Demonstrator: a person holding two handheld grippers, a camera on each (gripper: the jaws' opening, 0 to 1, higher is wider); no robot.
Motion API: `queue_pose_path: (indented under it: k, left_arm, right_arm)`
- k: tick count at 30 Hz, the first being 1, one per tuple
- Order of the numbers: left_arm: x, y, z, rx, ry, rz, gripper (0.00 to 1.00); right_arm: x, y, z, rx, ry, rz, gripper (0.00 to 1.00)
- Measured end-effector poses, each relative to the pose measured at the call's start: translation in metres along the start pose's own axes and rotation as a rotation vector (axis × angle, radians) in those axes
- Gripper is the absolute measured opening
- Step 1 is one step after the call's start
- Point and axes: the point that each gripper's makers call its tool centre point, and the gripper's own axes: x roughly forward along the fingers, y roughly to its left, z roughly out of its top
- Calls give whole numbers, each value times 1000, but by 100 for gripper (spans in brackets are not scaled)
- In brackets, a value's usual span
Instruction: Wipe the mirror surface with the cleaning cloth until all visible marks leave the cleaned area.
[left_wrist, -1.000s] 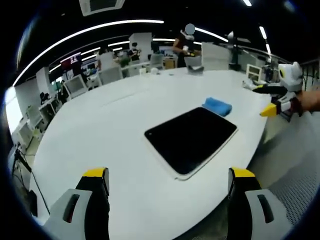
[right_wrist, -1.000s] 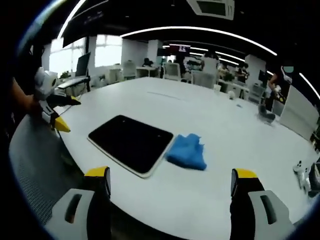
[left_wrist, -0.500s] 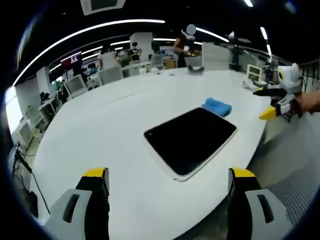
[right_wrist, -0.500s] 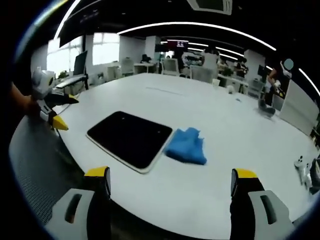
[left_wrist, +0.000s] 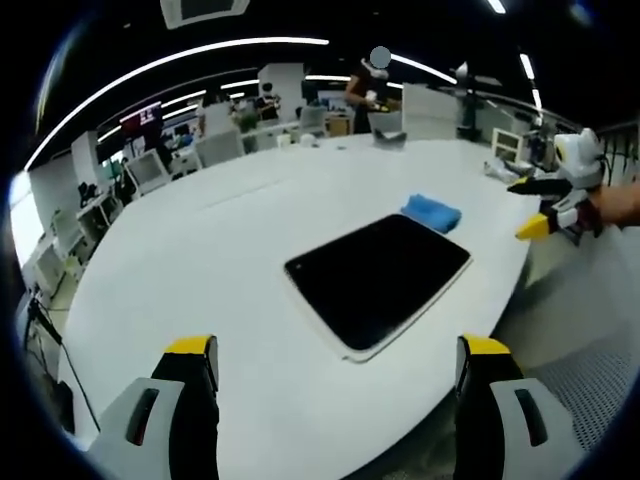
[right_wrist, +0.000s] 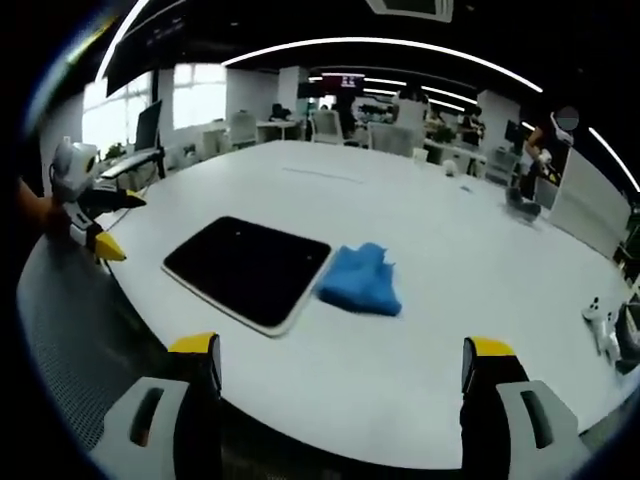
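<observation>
The left gripper (left_wrist: 335, 375) stands with its yellow-tipped jaws spread wide and nothing between them, above the near edge of the large white oval bench (left_wrist: 200, 260); ahead of the jaws, a little to their right, lies the dark rectangular mirror with a thin pale frame (left_wrist: 378, 278), flat on the bench; the crumpled blue cleaning cloth (left_wrist: 431, 211) sits just beyond the mirror's far corner, close beside it; whether cloth and frame touch I cannot tell.

The right gripper (right_wrist: 340, 375) likewise has its jaws wide apart and grips nothing; the mirror (right_wrist: 247, 268) lies ahead and left of its jaws; the cloth (right_wrist: 360, 281) lies straight ahead between them, against the mirror's right edge.
</observation>
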Motion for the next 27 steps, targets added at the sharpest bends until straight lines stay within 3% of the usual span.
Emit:
queue_pose_path:
  k: [6, 8, 9, 22, 27]
  left_arm:
    - [0, 0, 1, -7, -4, -1, 99]
    - [-1, 2, 0, -9, -6, 7, 99]
    - [1, 3, -5, 3, 26, 7, 99]
    - [1, -1, -5, 23, 19, -9, 99]
    - [-1, 0, -2, 11, 4, 2, 99]
  right_arm:
    - [2, 6, 5, -51, -22, 26, 100]
    - [2, 4, 1, -22, 5, 17, 100]
    - [4, 3, 2, -13, 9, 17, 100]
    - [3, 4, 3, -43, 7, 7, 100]
    - [3, 11, 3, -55, 0, 40, 100]
